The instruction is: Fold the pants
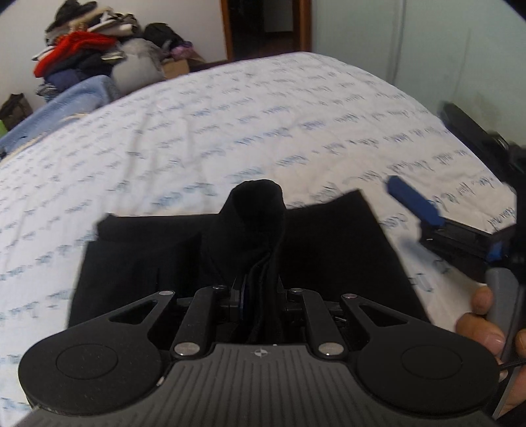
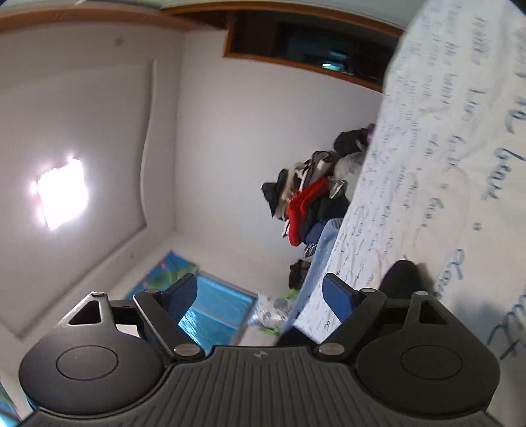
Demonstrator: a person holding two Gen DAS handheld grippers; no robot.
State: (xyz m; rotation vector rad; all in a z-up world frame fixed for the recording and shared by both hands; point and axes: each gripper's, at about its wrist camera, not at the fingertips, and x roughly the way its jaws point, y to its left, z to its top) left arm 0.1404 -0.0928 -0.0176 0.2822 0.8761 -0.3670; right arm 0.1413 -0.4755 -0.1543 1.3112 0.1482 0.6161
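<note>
Black pants (image 1: 328, 249) lie flat on the white bed sheet with blue script (image 1: 230, 131). My left gripper (image 1: 258, 289) is shut on a bunched fold of the pants, which rises in a hump in front of the jaws and hides the fingertips. To its right my right gripper (image 1: 427, 154) hovers over the sheet beside the pants' edge, its blue-padded finger (image 1: 414, 200) clear of the cloth. In the right wrist view, turned on its side, the right gripper (image 2: 259, 289) stands open with nothing between its blue pads (image 2: 338, 295). A dark bit of the pants (image 2: 404, 279) shows behind one finger.
A pile of mixed clothes (image 1: 79, 56) with a red garment (image 2: 305, 200) is heaped beyond the bed's far left corner. A wood-framed doorway (image 1: 263, 26) is behind the bed. A person's hand (image 1: 483, 322) holds the right gripper's grey handle.
</note>
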